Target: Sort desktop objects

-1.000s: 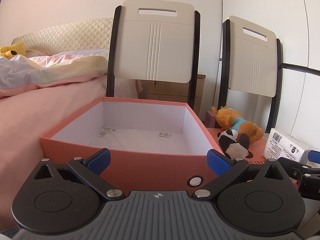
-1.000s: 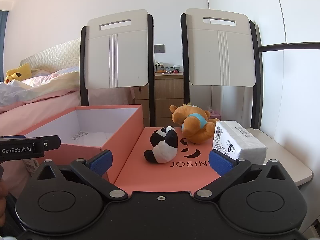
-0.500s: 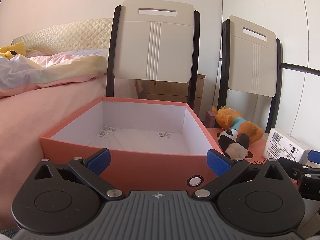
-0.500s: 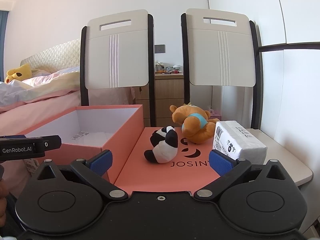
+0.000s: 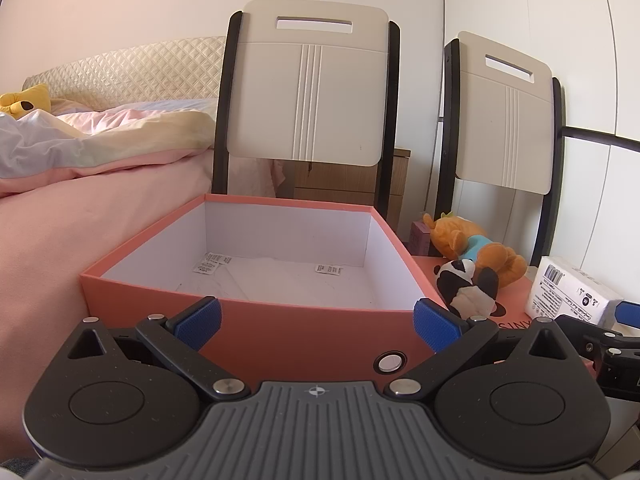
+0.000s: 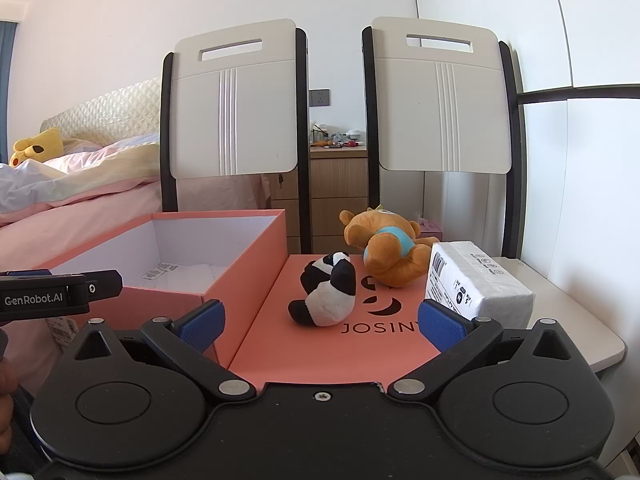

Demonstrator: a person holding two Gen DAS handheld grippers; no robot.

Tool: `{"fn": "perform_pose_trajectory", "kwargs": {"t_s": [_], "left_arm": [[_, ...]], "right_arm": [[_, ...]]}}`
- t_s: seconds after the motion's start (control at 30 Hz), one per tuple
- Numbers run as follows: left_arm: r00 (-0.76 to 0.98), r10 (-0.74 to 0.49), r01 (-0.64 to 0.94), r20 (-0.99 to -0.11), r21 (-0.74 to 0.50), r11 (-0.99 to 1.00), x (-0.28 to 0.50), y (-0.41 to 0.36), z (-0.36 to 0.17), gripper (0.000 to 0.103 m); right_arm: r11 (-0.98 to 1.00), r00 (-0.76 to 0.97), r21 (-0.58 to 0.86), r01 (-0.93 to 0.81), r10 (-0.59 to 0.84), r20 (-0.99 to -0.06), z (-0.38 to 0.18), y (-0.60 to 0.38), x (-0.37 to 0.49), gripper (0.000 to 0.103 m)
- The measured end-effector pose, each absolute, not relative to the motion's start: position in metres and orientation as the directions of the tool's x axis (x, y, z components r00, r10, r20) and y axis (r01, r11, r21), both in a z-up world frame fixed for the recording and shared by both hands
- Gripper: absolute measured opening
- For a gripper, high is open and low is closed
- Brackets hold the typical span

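Panda (image 6: 326,294), just right of the box (image 6: 240,276), suits the right gripper (image 6: 320,320): both grippers' jaws wide and empty, close gently around its middle.

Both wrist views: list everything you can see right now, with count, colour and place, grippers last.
box: 1, coral, open, left
lid: 1, coral, flat beside box
panda plush: 1, black-white, on lid
bear plush: 1, orange, on lid behind panda
tissue pack: 1, white, right of lid
chairs: 2, cream-black, behind
bed: 1, pink, left
left gripper: open, facing box
right gripper: open, facing panda
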State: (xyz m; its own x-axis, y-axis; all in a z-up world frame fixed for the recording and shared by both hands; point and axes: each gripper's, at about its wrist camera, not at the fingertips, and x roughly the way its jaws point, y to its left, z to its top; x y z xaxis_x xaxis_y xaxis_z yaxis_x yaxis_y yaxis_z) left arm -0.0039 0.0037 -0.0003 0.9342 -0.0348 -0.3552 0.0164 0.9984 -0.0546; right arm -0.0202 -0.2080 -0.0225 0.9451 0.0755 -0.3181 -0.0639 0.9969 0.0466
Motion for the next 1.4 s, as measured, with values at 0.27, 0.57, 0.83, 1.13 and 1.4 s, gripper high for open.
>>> {"fn": "perform_pose_trajectory", "kwargs": {"t_s": [0.27, 0.57, 0.83, 1.13, 1.4], "left_arm": [[0.935, -0.036, 0.019, -0.354, -0.051, 0.999, -0.0043, 0.0021, -0.0003, 0.103], [0.934, -0.036, 0.02, -0.354, -0.048, 0.999, -0.0037, 0.0026, -0.0002, 0.103], [0.934, -0.034, 0.018, -0.356, -0.047, 0.999, -0.0013, 0.0033, 0.0002, 0.103], [0.935, -0.034, 0.02, -0.353, -0.044, 0.999, 0.0003, 0.003, 0.0005, 0.103], [0.936, -0.028, 0.016, -0.35, -0.037, 0.999, 0.0002, 0.003, -0.0002, 0.103]], "right_arm": [[0.997, 0.945, 0.047, -0.066, 0.077, -0.317, -0.0225, -0.2074, -0.0193, 0.102], [0.996, 0.946, 0.054, -0.067, 0.081, -0.314, -0.0224, -0.207, -0.0184, 0.102], [0.996, 0.947, 0.055, -0.064, 0.078, -0.312, -0.0218, -0.2089, -0.0196, 0.102], [0.993, 0.951, 0.088, -0.077, 0.1, -0.292, -0.0196, -0.2109, -0.0219, 0.102], [0.987, 0.955, 0.115, -0.114, 0.141, -0.263, -0.0172, -0.2119, -0.0241, 0.102]]}}
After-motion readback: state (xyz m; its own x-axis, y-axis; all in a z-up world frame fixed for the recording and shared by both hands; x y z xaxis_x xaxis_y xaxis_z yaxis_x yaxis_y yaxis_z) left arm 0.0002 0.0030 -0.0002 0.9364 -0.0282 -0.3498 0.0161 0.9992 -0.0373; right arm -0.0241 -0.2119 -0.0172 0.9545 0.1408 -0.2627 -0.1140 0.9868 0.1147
